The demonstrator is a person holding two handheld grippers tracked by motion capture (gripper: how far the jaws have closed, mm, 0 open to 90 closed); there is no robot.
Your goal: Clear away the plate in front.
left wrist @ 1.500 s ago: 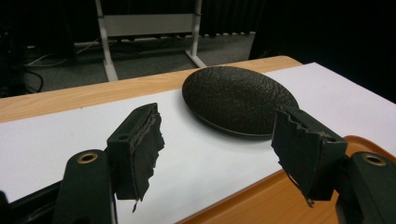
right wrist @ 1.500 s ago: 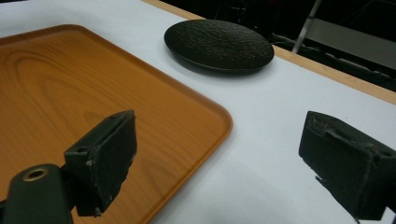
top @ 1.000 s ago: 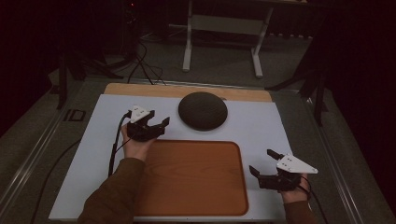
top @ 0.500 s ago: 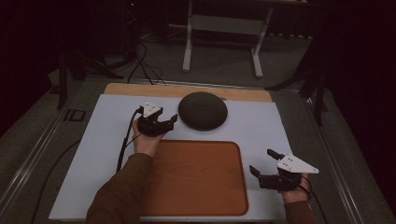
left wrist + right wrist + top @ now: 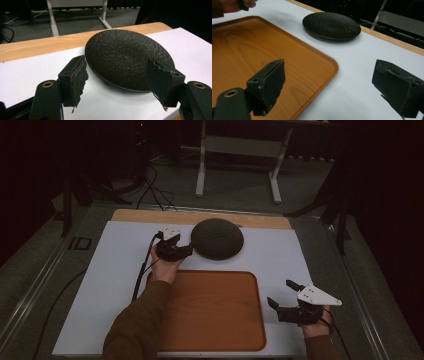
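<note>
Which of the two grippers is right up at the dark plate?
The left gripper, jaws open, at the near-left edge of the dark textured plate. The right gripper hangs open beyond the wooden tray, near the table's right edge.

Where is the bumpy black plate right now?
In the high view the black plate lies upside down at the table's far middle, just beyond the wooden tray, beside the left gripper.

I see a white table top (image 5: 110,285) with a light wooden strip (image 5: 150,216) along its far edge. A dark, rough-textured round dish (image 5: 218,238) rests rim-down on the white surface near that strip, toward the middle. An orange-brown wooden tray (image 5: 215,310) with rounded corners lies flat on the near half, just in front of the dish and apart from it. The tray's inside is bare.
</note>
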